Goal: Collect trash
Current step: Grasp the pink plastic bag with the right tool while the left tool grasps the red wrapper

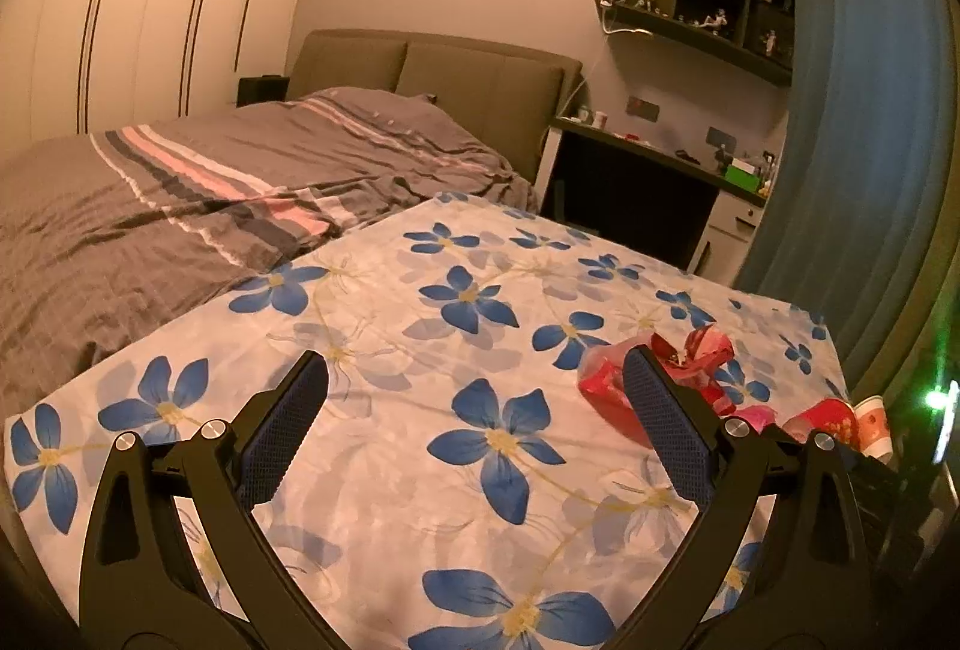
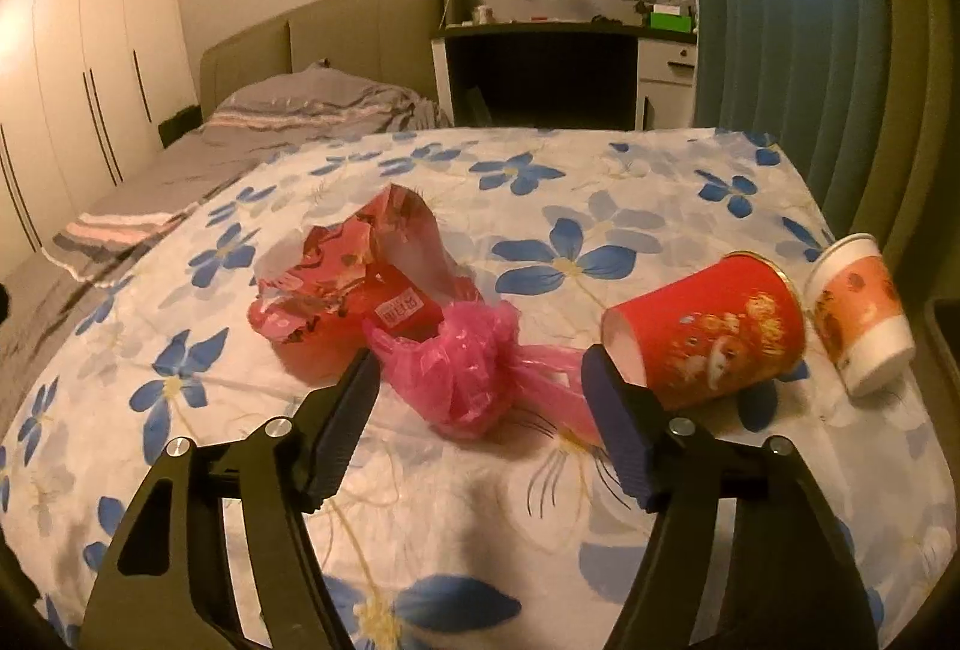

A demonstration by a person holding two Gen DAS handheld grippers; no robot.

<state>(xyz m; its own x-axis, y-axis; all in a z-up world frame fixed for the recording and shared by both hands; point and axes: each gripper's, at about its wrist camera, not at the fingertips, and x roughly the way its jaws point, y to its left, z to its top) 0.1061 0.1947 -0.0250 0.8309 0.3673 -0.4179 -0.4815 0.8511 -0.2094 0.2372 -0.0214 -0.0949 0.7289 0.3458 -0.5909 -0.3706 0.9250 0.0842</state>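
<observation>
The right tongs (image 2: 480, 398) are hanging half-open and empty around the crumpled pink bag (image 2: 462, 368) on the tabletop (image 2: 600, 182), seemingly lining up a pinch, while the left tongs (image 1: 474, 410) are waiting wide open, holding nothing.

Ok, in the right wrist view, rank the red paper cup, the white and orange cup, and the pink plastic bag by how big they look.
1. red paper cup and pink plastic bag: they look about alike, so no ranking between them.
2. white and orange cup: clearly smallest, though it lies a little farther away, which may shrink it somewhat.

Wrapper (image 2: 354, 284) left, bag (image 2: 462, 368) middle, cups (image 2: 714, 332) right.
</observation>
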